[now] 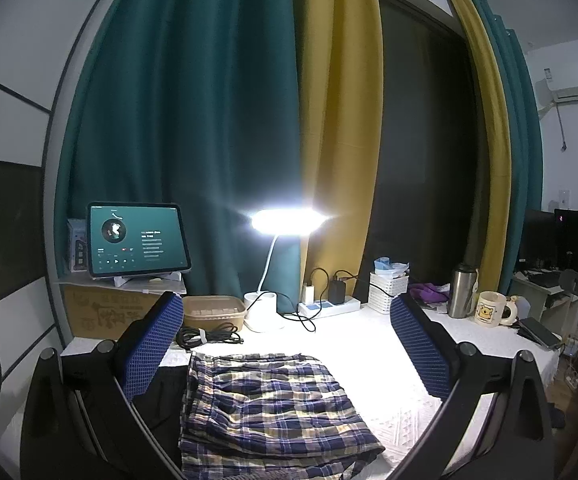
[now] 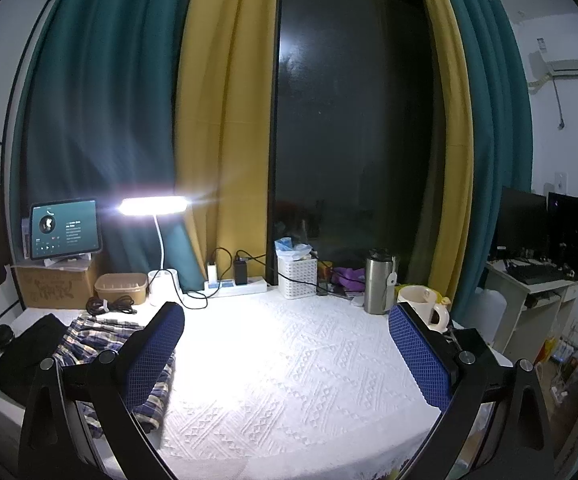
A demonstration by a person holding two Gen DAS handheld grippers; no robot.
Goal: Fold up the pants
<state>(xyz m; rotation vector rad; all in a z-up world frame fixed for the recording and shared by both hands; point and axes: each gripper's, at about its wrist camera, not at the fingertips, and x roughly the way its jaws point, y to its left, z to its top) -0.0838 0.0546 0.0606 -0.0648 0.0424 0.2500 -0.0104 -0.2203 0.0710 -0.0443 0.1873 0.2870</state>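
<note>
My left tongs (image 1: 285,344) are spread wide and hold nothing; the blue pads (image 1: 151,346) frame the pants (image 1: 273,404) from above without touching them. I judge I keep them there because the plaid cloth lies straight ahead, already doubled into a thick, rumpled block, so this hand is lined up for the next fold or for a smoothing press. My right tongs (image 2: 287,350) are also wide apart and empty, hovering over bare white cover well to the right of the pants. That looks like a waiting pose, clear of the cloth until a second grip is needed.

The pants lie at the left part of the counter (image 2: 301,380), near its front edge, on top of a dark cloth (image 2: 29,350).

The left view shows the pants up close: the gathered waistband at the far end, layered edges at the near end, and wrinkles across the top. The right view shows only a strip of plaid behind its left pad, but it makes plain how much open cover lies to the right. It also shows how far the dark cloth runs out to the left. In the left view, only a sliver of that cloth appears beside the pants. The lamp (image 1: 285,220) glares in both views, washing out the cover beneath it.
</note>
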